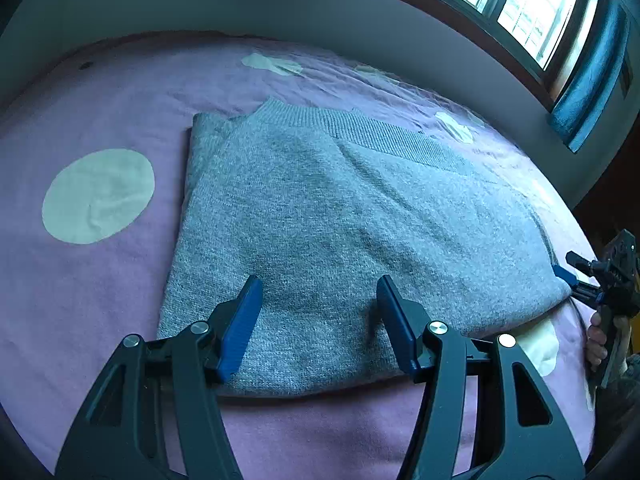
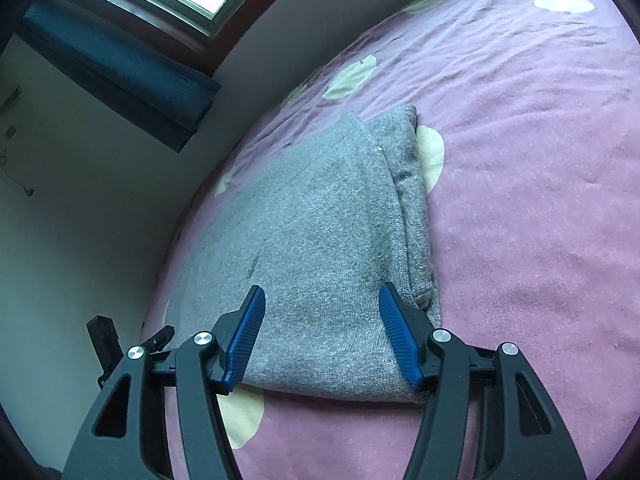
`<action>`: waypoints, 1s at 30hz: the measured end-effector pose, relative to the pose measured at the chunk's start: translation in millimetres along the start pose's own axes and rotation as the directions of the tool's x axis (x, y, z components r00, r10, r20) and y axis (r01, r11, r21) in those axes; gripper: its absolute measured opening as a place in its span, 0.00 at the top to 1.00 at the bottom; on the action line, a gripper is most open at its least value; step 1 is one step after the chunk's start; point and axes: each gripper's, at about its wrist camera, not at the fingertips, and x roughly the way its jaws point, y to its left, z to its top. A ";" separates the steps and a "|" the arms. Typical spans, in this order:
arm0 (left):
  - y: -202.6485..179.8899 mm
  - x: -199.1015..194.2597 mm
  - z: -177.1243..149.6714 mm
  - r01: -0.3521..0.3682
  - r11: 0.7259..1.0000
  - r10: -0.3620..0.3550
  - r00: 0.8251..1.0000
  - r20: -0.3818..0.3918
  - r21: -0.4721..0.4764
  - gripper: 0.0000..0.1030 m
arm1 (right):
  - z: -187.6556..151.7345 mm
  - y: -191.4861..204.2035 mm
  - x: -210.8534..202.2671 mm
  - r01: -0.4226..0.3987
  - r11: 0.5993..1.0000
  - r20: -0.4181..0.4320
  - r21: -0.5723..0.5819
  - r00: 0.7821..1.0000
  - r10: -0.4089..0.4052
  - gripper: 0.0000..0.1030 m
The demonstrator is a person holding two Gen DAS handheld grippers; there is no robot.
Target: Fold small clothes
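- On the left side of the bed (image 1: pixel 280 64), a pale round patch (image 1: pixel 98 196) is showing on the purple cover, just beside the grey sweater (image 1: pixel 320 208).
- The sweater is lying flat mid-bed, folded, its ribbed collar (image 1: pixel 304 114) pointing toward the far wall.
- The left claw (image 1: pixel 318 320) is hovering over the near edge of the sweater with its jaws standing apart and gripping nothing; knit is showing between the 2 blue pads (image 1: pixel 240 328), which are not pressing on it.
- The right claw (image 2: pixel 322 332) is poised the same way at the sweater's right end, jaws apart and empty, above the stacked layers (image 2: pixel 412 216).
- Judging by the layers, 1 more fold seems to be coming: each claw should be pinching all layers at once, low on the near edge, and both should be lifting together so the stack is not skewing.
- At the far right a window (image 1: pixel 528 4) and teal curtain (image 1: pixel 592 80) are sitting well apart from the work.
- Nothing is blocking the fold; the soft, wrinkled cover may be dragging along with the knit.
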 end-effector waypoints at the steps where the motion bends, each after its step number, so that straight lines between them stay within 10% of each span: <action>1: 1.2 -1.0 -0.4 0.004 1.000 -0.004 1.000 0.002 -0.006 0.43 | -0.7 0.7 -0.2 0.003 1.000 0.003 -0.005 1.000 -0.003 0.43; 30: 7.0 -0.7 -0.6 0.062 0.997 -0.062 0.998 0.010 -0.038 0.36 | -3.3 25.6 7.2 0.055 0.991 0.012 -0.120 0.998 -0.054 0.24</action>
